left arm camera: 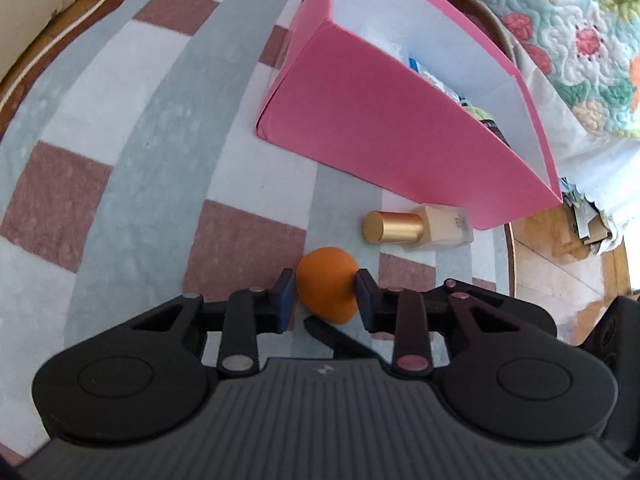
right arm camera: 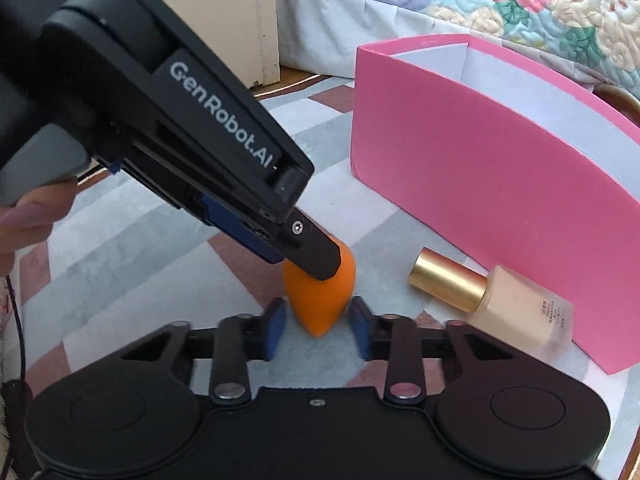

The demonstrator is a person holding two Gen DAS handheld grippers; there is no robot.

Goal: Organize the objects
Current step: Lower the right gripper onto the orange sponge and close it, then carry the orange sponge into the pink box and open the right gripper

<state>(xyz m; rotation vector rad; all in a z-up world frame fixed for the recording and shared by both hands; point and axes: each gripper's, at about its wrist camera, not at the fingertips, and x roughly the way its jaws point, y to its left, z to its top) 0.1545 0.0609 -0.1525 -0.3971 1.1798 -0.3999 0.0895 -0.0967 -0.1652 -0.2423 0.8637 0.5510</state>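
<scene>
An orange makeup sponge (left arm camera: 326, 290) sits between the fingers of my left gripper (left arm camera: 325, 284), which is shut on it, pads touching both sides. In the right wrist view the sponge (right arm camera: 316, 300) hangs point down just above the cloth, held by the left gripper (right arm camera: 316, 264) coming in from the upper left. My right gripper (right arm camera: 318, 326) is open, its blue pads on either side of the sponge's tip without touching. A foundation bottle (left arm camera: 420, 228) with a gold cap lies beside the pink box (left arm camera: 400, 128); it also shows in the right wrist view (right arm camera: 492, 300).
The pink box (right arm camera: 480, 184) is open-topped with several small items inside. A checked cloth (left arm camera: 140, 160) covers the round table. A floral quilt (right arm camera: 480, 4) lies behind. The table edge (left arm camera: 510, 248) is at the right, wood floor beyond.
</scene>
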